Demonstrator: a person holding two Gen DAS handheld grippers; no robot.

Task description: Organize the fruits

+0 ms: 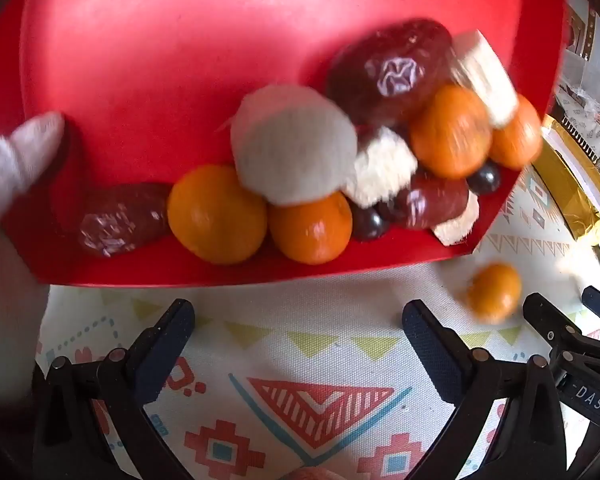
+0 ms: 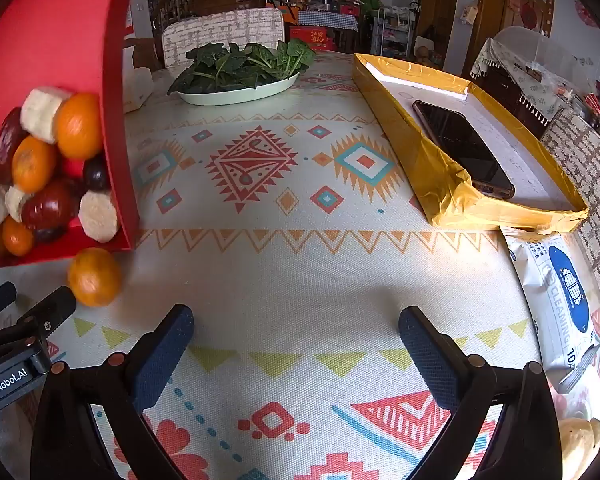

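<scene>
Nearest, left gripper [image 1: 298, 326] and right gripper [image 2: 296, 330], each with dark padded fingers [image 1: 168, 340] spread wide and nothing between them, angled down over the desk [image 2: 300, 280] under its patterned cloth. Just beyond, one loose round orange mandarin [image 2: 94, 277] on the cloth, just under the low corner of a tilted red plastic tray [image 1: 180, 60]. In the tray, heaped against the low edge — more mandarins [image 1: 216, 214], glossy dark-red dates [image 1: 388, 68], dark grapes [image 1: 368, 224], pale cut chunks [image 1: 296, 144] of fruit, blurred. A white-gloved hand [image 1: 16, 160] at the tray's left rim. Farther off — a yellow-taped shallow box [image 2: 440, 176] holding a black phone [image 2: 462, 148], a wipes pack [image 2: 556, 300], and a pale oval plate [image 2: 236, 94] of dark leafy greens [image 2: 240, 64].
</scene>
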